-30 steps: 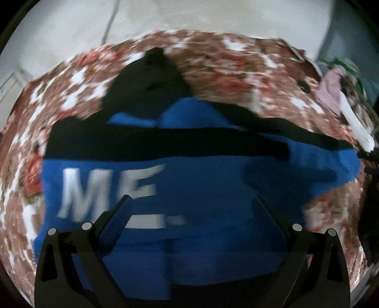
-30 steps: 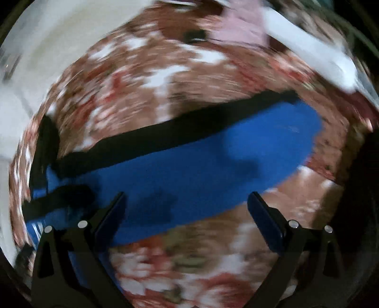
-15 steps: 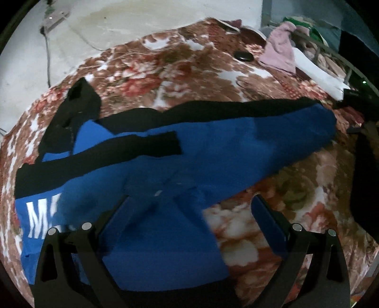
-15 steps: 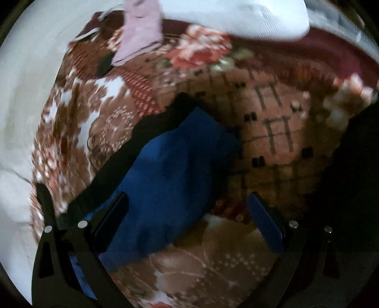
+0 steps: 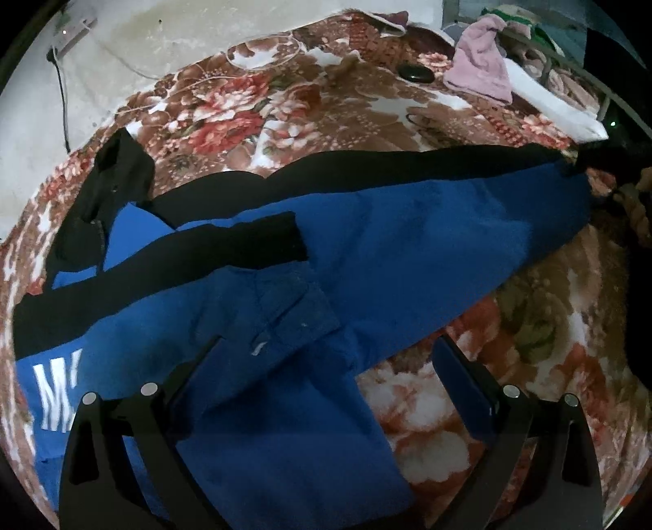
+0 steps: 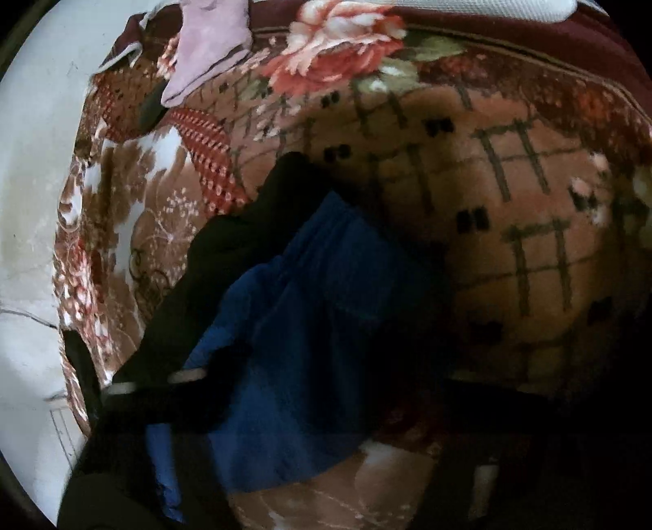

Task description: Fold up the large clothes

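Observation:
A blue garment point(image 5: 407, 244) with black bands and white letters point(image 5: 53, 391) lies spread on a floral blanket point(image 5: 244, 110). Its long sleeve stretches to the right in the left wrist view. My left gripper point(image 5: 326, 346) hovers open over the spot where the sleeve meets the body, with blue cloth under its left finger and blanket under its right. In the right wrist view the sleeve's end point(image 6: 326, 285) lies between the blurred fingers of my right gripper point(image 6: 326, 416). Its jaws are closing, and the pads do not visibly press the cloth.
A pink cloth point(image 5: 481, 69) and a long white item point(image 5: 550, 102) lie at the blanket's far right. A small black object point(image 5: 415, 73) sits near them. A pale wall point(image 5: 163, 36) runs behind the bed. A heap of clothes fills the top right corner.
The left view slid right along the garment, from the white letters to the sleeve's base. The right gripper travelled to the sleeve's end and sank closer. Its fingers now stand nearer together and blurred.

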Tool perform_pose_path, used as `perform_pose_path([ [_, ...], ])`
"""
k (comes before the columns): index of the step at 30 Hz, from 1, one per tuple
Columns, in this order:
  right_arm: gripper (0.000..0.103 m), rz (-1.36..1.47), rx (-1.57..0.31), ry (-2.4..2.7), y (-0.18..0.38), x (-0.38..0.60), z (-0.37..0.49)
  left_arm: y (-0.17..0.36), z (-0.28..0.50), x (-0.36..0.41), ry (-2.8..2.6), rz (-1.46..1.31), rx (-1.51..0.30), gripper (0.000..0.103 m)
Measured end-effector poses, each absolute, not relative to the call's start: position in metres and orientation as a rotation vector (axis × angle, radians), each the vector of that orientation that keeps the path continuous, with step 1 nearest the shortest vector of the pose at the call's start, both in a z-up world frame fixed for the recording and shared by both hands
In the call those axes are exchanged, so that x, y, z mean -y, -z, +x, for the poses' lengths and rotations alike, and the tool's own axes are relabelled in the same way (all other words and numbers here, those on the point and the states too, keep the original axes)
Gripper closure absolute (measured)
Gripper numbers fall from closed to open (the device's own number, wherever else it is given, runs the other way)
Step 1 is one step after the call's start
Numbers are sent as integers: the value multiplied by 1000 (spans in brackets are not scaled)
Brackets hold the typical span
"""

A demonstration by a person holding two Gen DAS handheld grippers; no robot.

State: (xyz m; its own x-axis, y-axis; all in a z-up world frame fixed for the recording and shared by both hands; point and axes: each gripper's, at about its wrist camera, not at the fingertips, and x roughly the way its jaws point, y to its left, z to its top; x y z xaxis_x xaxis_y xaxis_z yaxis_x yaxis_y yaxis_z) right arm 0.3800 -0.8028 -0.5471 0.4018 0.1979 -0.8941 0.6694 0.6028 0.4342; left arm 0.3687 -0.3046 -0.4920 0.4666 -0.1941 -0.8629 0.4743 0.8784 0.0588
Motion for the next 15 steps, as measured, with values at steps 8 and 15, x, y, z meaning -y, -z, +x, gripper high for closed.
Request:
perform_pose_path([
  [8,85,840,-1110,238,515,793,377,514,361,318,599,393,-976,6],
  [15,85,693,-1004,111,423,744,395,545,348,331,613,502,-927,6],
])
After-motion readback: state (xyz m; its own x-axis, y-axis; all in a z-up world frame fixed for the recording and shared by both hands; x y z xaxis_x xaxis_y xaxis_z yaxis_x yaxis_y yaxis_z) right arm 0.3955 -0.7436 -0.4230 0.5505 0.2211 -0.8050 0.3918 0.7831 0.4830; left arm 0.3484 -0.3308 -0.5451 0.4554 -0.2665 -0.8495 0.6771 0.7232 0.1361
